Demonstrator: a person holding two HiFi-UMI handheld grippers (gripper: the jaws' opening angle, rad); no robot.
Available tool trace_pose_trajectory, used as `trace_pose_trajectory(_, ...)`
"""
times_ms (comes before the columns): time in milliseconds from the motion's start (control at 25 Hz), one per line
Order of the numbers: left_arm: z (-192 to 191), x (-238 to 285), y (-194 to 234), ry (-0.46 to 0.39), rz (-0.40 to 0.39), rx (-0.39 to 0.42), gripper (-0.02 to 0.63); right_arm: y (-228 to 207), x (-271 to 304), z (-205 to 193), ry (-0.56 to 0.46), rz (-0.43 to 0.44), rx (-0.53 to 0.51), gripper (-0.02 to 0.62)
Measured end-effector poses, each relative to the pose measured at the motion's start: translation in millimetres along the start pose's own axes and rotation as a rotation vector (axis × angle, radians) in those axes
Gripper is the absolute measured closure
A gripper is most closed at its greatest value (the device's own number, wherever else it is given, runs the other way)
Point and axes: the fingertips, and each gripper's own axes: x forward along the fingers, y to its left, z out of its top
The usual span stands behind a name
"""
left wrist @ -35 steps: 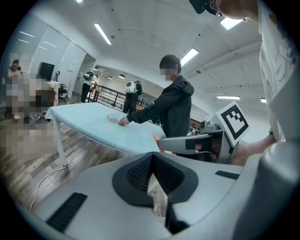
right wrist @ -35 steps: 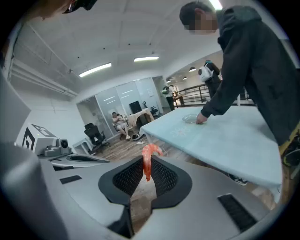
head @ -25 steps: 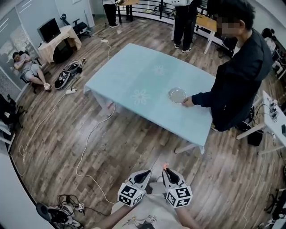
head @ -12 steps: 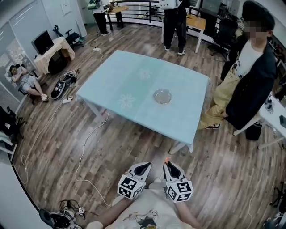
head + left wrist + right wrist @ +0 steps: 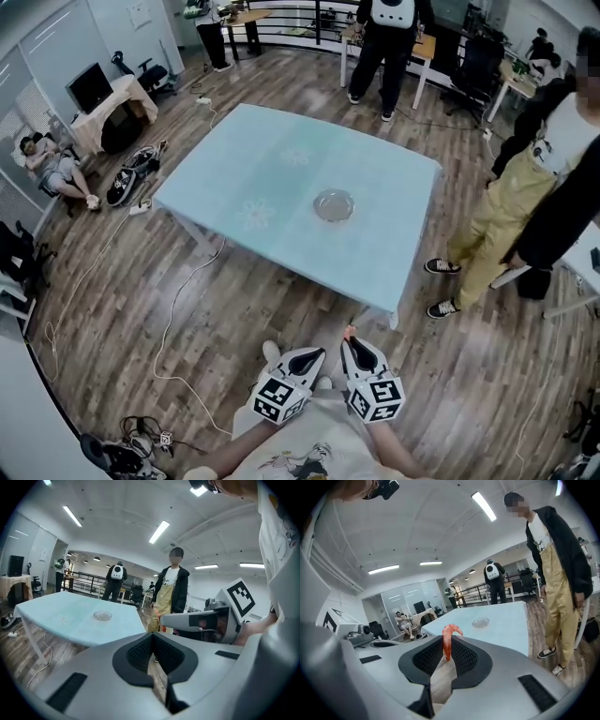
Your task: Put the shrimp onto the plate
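Right gripper view shows the right gripper (image 5: 446, 645) with jaws closed on the lower end of the shrimp (image 5: 448, 638), probably light, soft and slippery; the left gripper (image 5: 153, 645) is closed and empty.

Head view: high above, facing steeply down; left hand-held gripper (image 5: 315, 354) and right hand-held gripper (image 5: 349, 341) at bottom edge, desk (image 5: 281, 159) well ahead. Gripper views: low, looking along own jaws toward desk. All three share desk and plate (image 5: 334, 205).
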Motion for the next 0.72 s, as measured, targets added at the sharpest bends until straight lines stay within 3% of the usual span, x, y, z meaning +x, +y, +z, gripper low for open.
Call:
trace_pose_trajectory(240, 15.1, 13.6, 54.2, 0.006, 0.006, -0.01, 0.609, 0.4, 53.0, 9.8, 0.035, -0.015, 0.006, 0.525)
trace_pose_trajectory(720, 91.3, 23.4, 199.8, -0.034, -0.055, 0.052, 0.609, 20.3, 183.1, 66.9, 0.049, -0.114, 0.01, 0.525)
